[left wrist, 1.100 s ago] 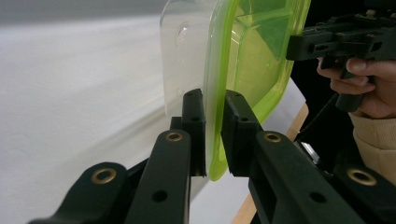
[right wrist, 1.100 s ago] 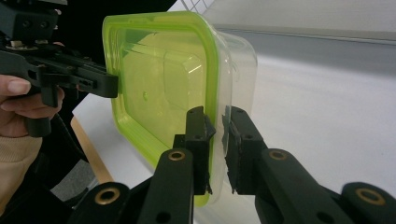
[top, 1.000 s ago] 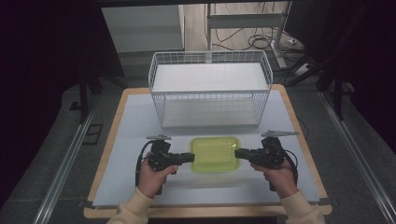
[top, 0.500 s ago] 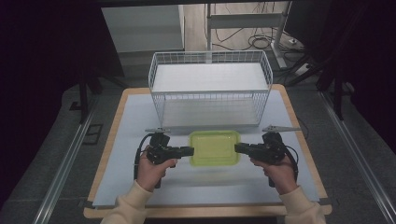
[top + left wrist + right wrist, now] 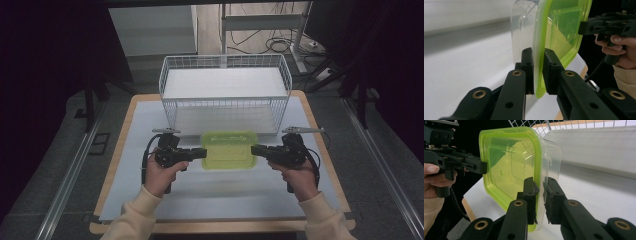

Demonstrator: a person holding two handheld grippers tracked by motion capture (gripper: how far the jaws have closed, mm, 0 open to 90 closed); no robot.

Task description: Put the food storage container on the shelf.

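A clear plastic container with a lime-green lid [image 5: 229, 150] hangs level above the white mat, just in front of the wire basket [image 5: 225, 114]. My left gripper [image 5: 202, 153] is shut on the lid's left rim, and my right gripper [image 5: 254, 149] is shut on its right rim. In the left gripper view the jaws [image 5: 538, 53] pinch the green edge [image 5: 564, 30], with the right gripper [image 5: 584, 25] at the far end. In the right gripper view the jaws [image 5: 541, 182] clamp the rim of the lid [image 5: 509, 162], and the left gripper [image 5: 482, 167] holds the opposite side.
The white wire basket stands at the back of the mat [image 5: 135, 125], its top open and its inside lined white. The wooden table edge [image 5: 220, 227] runs near the person's sleeves. Dark floor and metal rails flank the table.
Both grippers have carried the container forward, away from the person and closer to the basket's front wall. The grip on both rims is unchanged.
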